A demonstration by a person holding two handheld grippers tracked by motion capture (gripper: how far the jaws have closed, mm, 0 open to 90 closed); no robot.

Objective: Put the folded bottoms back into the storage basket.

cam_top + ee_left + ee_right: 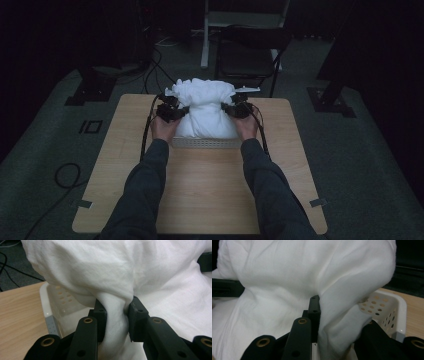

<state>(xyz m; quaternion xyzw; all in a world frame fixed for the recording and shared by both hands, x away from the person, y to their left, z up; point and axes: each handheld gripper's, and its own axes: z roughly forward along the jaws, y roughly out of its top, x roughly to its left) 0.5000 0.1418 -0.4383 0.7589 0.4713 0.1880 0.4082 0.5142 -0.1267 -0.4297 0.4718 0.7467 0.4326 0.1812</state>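
Note:
A bulky white cloth (pixel 206 107) is bunched up over a white perforated basket (pixel 206 143) at the far middle of the wooden table (pixel 200 195). My left gripper (pixel 184 111) pinches the bundle's left side. In the left gripper view a twisted fold of the cloth (pixel 100 265) is squeezed in my left gripper (pixel 116 307), just above the basket's corner (pixel 53 302). My right gripper (pixel 226 109) holds the bundle's right side. In the right gripper view the cloth (pixel 287 272) drapes over one jaw of my right gripper (pixel 339 315), beside the basket wall (pixel 387 307).
A dark folding chair (pixel 247 55) and a white post (pixel 205 35) stand beyond the table's far edge. Cables (pixel 65 175) lie on the grey floor at left. Bare wood spreads between the basket and the person's forearms (pixel 150 180).

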